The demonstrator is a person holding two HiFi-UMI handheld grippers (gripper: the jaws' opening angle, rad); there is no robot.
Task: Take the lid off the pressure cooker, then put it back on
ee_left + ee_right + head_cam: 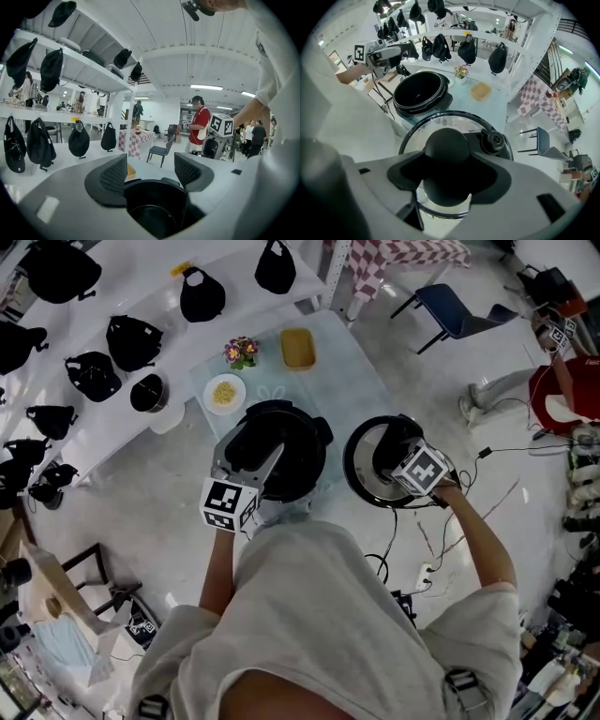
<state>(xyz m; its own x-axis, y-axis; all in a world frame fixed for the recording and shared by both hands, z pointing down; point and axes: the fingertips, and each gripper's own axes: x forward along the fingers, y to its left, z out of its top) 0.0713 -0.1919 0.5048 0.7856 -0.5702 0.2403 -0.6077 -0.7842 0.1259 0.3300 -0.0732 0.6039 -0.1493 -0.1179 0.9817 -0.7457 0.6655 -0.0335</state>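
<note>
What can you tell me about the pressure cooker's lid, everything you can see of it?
The lid is round, with a black rim around a clear, glass-like pane, a large black domed knob at its centre and a small round black valve beside it. It is off the open cooker, held roughly level in the air at the cooker's right in the head view. The right gripper points down with its jaws closed on the knob; nothing else touches the lid.
</note>
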